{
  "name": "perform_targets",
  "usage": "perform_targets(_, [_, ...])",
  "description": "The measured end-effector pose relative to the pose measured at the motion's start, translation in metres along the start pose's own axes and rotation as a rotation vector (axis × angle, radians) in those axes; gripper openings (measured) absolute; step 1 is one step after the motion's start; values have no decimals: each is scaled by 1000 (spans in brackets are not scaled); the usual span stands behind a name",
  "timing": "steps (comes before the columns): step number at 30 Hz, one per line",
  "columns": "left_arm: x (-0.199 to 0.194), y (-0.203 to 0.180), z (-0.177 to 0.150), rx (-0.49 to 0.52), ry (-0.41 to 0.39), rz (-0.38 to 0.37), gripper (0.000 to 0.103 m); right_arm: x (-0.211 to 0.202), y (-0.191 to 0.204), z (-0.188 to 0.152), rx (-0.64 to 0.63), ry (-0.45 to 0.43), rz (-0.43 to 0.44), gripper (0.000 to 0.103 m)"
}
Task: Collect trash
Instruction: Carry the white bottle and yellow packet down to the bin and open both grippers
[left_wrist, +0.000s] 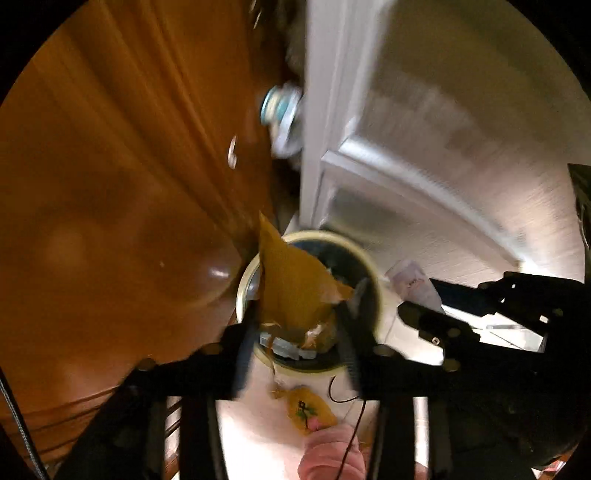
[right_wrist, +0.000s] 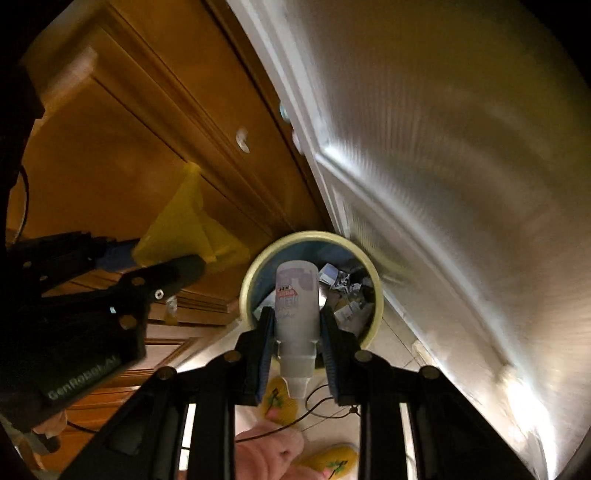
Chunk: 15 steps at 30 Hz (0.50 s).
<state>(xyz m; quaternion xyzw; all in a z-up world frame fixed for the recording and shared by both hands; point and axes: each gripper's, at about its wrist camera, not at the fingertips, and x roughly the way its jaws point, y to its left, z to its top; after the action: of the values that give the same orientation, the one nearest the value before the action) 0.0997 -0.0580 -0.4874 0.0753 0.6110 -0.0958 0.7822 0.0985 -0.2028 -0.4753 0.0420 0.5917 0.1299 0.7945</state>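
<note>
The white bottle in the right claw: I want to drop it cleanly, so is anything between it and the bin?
Nothing visible: the white bottle hangs directly over the open bin, only loose trash below.

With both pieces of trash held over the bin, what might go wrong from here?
1. The yellow paper in the left gripper is wide; released here, it may catch the bin rim and fall outside.
2. The white bottle in the right gripper hangs near the rim's edge and could bounce out.
</note>
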Motion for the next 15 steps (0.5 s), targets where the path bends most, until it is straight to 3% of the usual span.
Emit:
perform_targets(4, [32,15,-8,-22,35,33,65,39,0,-3,-41,19,-31,35])
perform_targets(15, [46,29,-18,-47,65,49,67,60,8,-6,-25,49,-34,35])
